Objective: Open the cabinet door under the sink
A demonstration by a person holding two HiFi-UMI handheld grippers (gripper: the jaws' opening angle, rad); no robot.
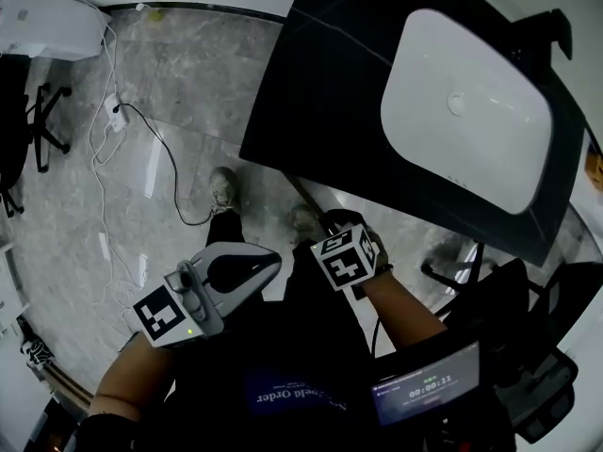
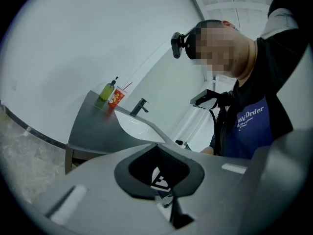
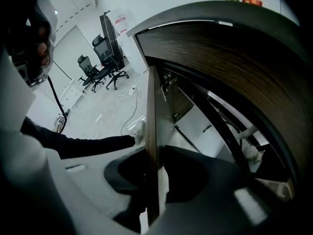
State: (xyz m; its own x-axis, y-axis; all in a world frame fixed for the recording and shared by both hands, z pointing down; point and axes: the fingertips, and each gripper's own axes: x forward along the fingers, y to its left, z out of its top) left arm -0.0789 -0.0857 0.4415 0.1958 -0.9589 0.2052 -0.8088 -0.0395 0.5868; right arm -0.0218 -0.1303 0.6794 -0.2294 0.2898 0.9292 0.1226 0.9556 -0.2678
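Door (image 3: pixel 152 121) edge is pinched in the right claw (image 3: pixel 153 180); yank sideways and it'd probably slip off. Left claw (image 2: pixel 169 204) closed, empty.

Cabinet door (image 3: pixel 151 131) stands ajar and edge-on, splitting the room under the countertop (image 3: pixel 234 43). To its right the cabinet gapes open, but pipes (image 3: pixel 247 131) and dark slanting bars crowd the inside. To its left the floor (image 3: pixel 105 114) is bare, with office chairs (image 3: pixel 105 65) well back. Cables (image 1: pixel 175 186) trail over the floor left of the counter.
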